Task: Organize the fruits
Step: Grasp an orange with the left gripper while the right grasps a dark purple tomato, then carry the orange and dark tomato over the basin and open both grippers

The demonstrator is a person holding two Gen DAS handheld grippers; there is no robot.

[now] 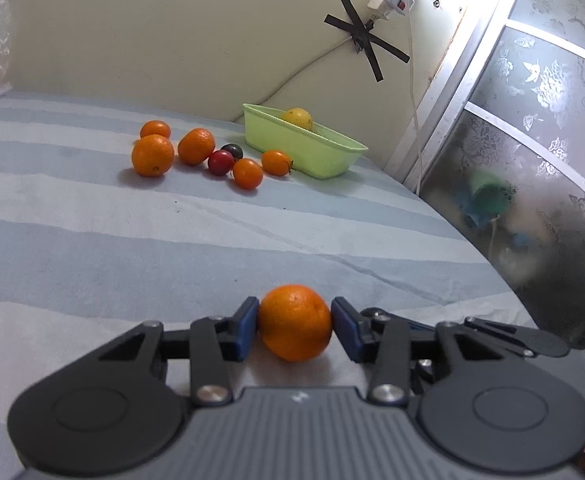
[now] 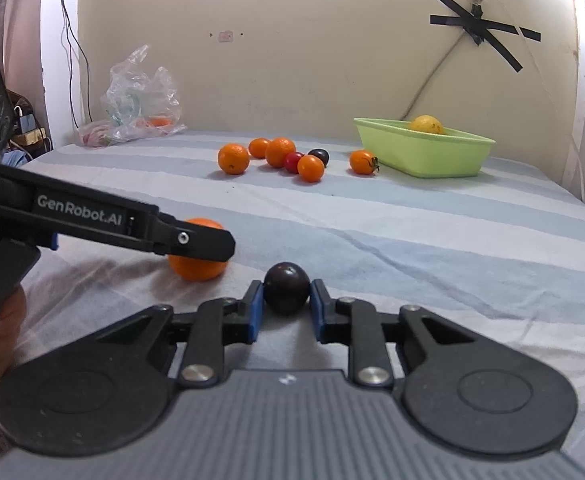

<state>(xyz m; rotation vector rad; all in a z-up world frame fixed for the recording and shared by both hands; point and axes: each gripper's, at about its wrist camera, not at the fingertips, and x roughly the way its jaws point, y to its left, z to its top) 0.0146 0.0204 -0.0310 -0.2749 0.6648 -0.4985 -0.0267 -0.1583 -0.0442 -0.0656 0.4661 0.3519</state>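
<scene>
In the left wrist view, the jaws of the left gripper (image 1: 295, 322) are seen closed partway around an orange (image 1: 295, 322) at lower centre, both blue pads (image 1: 244, 330) pressed against its sides while it rests on the striped sheet (image 1: 92, 240). A cluster of fruits (image 1: 208, 154) is seen above centre, just left of a green tub (image 1: 304, 148) in which a yellow fruit (image 1: 298, 118) lies.

In the right wrist view, the jaws of the right gripper (image 2: 286, 300) are clamped narrowly on a dark plum (image 2: 286, 288) at lower centre, held touching the sheet. At the left edge, the left gripper is shown from the side, its finger across the orange. The tub is placed at upper right, and a plastic bag (image 2: 136, 100) at upper left.
</scene>
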